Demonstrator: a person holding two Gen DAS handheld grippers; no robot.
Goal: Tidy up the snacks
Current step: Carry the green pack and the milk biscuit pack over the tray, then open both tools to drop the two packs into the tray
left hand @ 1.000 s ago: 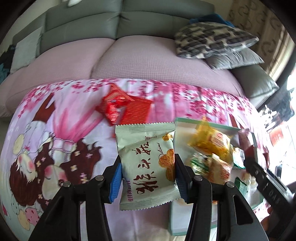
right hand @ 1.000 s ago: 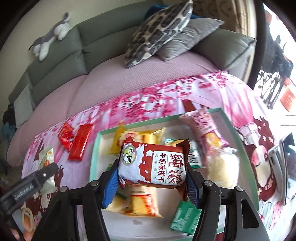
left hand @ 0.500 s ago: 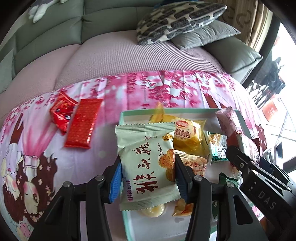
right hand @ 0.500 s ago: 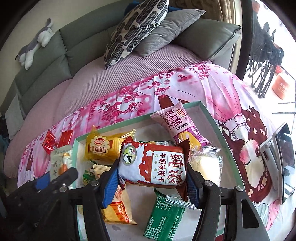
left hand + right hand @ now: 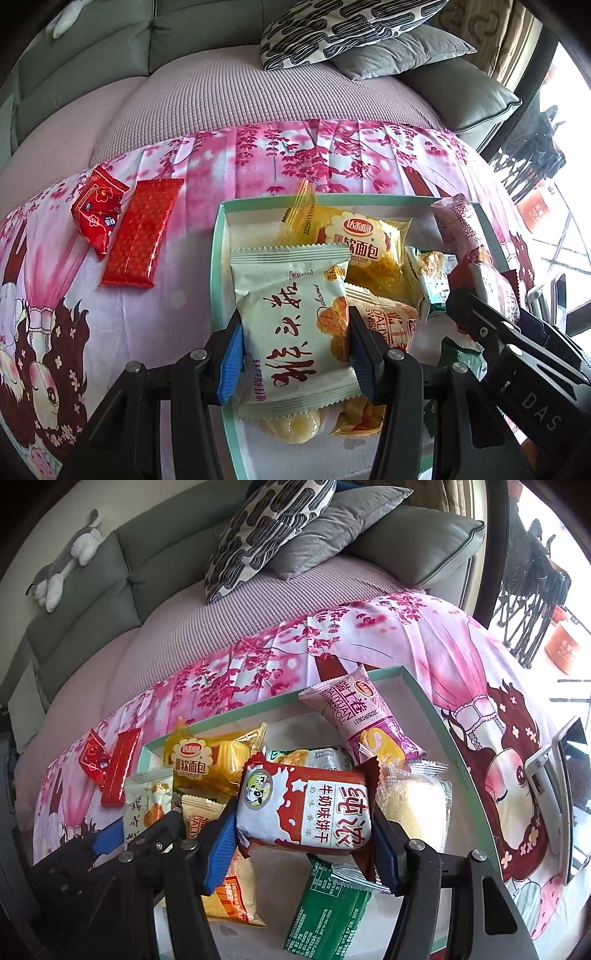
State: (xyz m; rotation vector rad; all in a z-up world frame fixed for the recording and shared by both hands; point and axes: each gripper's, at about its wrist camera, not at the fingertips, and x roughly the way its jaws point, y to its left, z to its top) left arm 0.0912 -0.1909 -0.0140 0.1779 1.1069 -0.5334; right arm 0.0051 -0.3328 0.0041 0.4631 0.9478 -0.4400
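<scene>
I now have both grippers over the shallow white tray with the mint-green rim (image 5: pixel 218 258), and that changes where the job stands: the two packets I carry are in place to be dropped in with the rest. My left gripper (image 5: pixel 295 347) is closed part-way, its blue pads pinching the sides of the pale green foil biscuit packet with red brush lettering (image 5: pixel 293 321), which hangs above the tray's left side. My right gripper (image 5: pixel 304 830) is closed about as far on the red-and-white milk biscuit packet with the cow badge (image 5: pixel 304 805), held over the middle of the tray. A second ago the left gripper was still out over the pink cherry-blossom printed cloth (image 5: pixel 192 177), with the tray off to its right; half a second ago it had reached the tray's edge, and now the near rim sits under the left pad. The right gripper has held over the tray throughout, drifting slightly so that the pink Swiss-roll wrapper (image 5: pixel 365 716) lies further back. The yellow soft-bread packet (image 5: pixel 365 243) and the green foil sachet (image 5: pixel 328 912) lie in the tray as before. The flat red wafer bar (image 5: pixel 142 232) and the crumpled red sweet wrapper (image 5: pixel 98 206) lie outside on the cloth, just beside each other, so I judge them the next things to fetch after these two are let go.
</scene>
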